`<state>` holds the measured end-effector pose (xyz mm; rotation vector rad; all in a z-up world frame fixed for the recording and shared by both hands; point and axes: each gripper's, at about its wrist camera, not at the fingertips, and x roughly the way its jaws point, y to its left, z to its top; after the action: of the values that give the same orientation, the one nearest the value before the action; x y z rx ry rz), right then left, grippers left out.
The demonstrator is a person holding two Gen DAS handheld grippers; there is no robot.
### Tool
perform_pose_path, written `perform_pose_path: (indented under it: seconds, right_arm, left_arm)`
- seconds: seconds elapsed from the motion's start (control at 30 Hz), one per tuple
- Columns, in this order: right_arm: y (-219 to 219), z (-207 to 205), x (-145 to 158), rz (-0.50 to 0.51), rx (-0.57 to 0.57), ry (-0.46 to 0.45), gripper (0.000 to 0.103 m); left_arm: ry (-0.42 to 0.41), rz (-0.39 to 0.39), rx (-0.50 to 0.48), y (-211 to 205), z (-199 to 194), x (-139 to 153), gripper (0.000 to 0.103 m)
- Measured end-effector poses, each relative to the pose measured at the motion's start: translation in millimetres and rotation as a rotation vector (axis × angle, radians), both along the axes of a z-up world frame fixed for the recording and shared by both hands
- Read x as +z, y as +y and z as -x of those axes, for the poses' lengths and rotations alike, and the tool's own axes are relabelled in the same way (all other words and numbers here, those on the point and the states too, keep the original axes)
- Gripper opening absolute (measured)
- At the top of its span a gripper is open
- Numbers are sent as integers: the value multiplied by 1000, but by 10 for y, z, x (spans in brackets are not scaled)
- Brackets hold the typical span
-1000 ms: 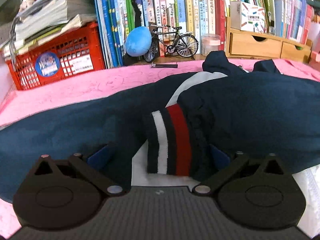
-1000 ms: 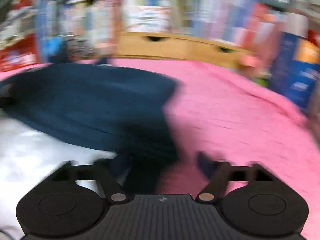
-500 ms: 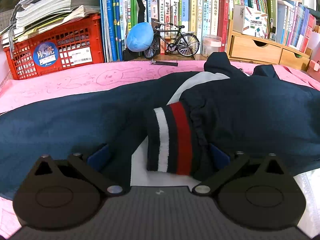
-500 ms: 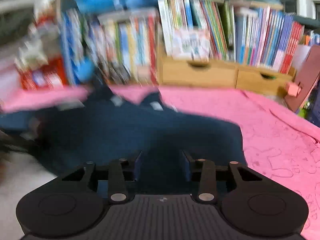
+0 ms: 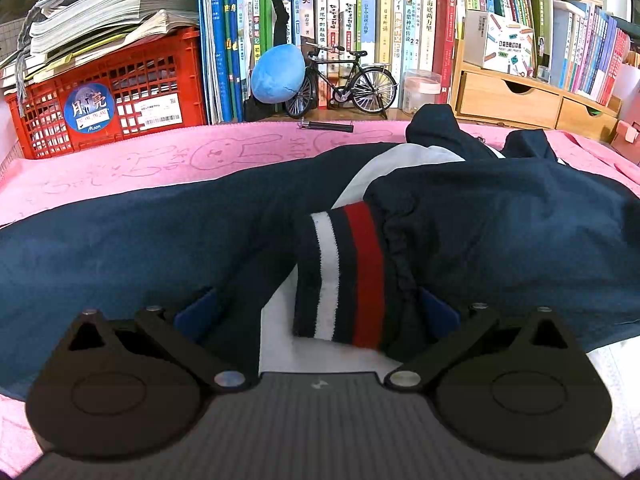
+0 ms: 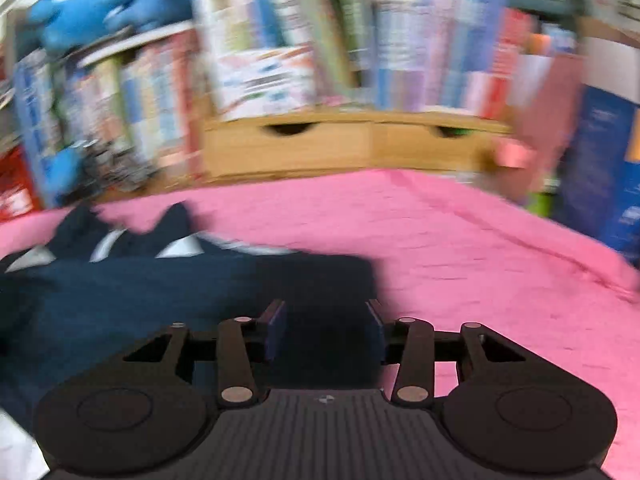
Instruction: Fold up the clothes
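Jacket (image 5: 500, 240) in navy, with a white panel and a striped cuff (image 5: 344, 276), lies spread on the pink cloth (image 5: 160, 160) in front of the bookshelf (image 5: 360, 20). I judge the fold about half begun: one sleeve is laid in across the body, its cuff at the middle, while the other sleeve trails out flat to the left and the hem is untouched.

My left gripper (image 5: 320, 312) sits low over the cuff with its fingers spread wide, cuff and cloth between them but the pads not pressing on either. My right gripper (image 6: 326, 332) has a dark flap of the jacket between its pads; the jaws are easing apart slightly, and through the blur I read them as pinching that fabric.

Room for moving looks good to the right of the jacket, where the pink cloth is bare up to the wooden drawers (image 6: 352, 144). Behind the jacket the toy bicycle (image 5: 344, 80) and red crate (image 5: 108, 96) stand close to the cloth's far edge, so I would keep swings low there.
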<state>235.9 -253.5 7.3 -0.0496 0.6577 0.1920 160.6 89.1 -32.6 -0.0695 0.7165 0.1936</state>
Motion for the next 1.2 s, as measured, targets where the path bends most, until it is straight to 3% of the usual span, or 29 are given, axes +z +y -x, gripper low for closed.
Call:
perform_pose_path:
  seconds: [0.07, 0.1, 0.17, 0.27, 0.4, 0.53, 0.6, 0.67, 0.73, 0.8, 0.87, 0.97, 1.03, 1.13, 1.2]
  right_arm:
    - [139, -107, -113, 44, 34, 21, 46]
    - [175, -201, -235, 99, 30, 33, 53]
    - [53, -361, -324, 105, -50, 5, 69]
    - [-249, -390, -202, 23, -230, 50, 61]
    - [-239, 105, -81, 134, -119, -5, 61]
    - [-400, 537, -242, 222, -7, 19, 63]
    - [-555, 614, -189, 162, -65, 24, 66]
    - [-472, 698, -99, 165, -112, -18, 66]
    - [-275, 880, -48, 213, -55, -83, 66]
    - [-86, 1091, -59, 221, 83, -92, 66]
    - [127, 1256, -182, 292, 177, -81, 66]
    - [167, 1302, -420, 484, 147, -169, 74]
    - [-128, 1102, -427, 449, -7, -151, 78]
    - [-565, 924, -314, 265, -113, -39, 83]
    - [-458, 1048, -242, 324, -98, -48, 82]
  left_arm:
    - [0, 0, 0, -1, 1, 0, 103]
    - [0, 0, 0, -1, 3, 0, 103]
    - [-1, 1, 0, 0, 5, 0, 103]
    - [-1, 3, 0, 2, 2, -2, 103]
    - [-1, 4, 1, 0, 2, -2, 103]
    - [-2, 5, -5, -7, 0, -1, 103]
    - [-2, 3, -8, -16, 3, -2, 103]
    - [-2, 5, -7, -13, 3, -3, 103]
    - [-2, 4, -7, -13, 1, -2, 103]
    - [-2, 5, -7, -13, 0, -2, 103]
    - [-2, 5, -6, -13, 0, -2, 103]
    - [-2, 5, -6, -11, -1, -1, 103]
    - [-3, 5, -6, -12, 0, -1, 103]
    - [-3, 5, -7, -13, 0, -1, 103]
    - [-3, 6, -6, -12, 0, -3, 103]
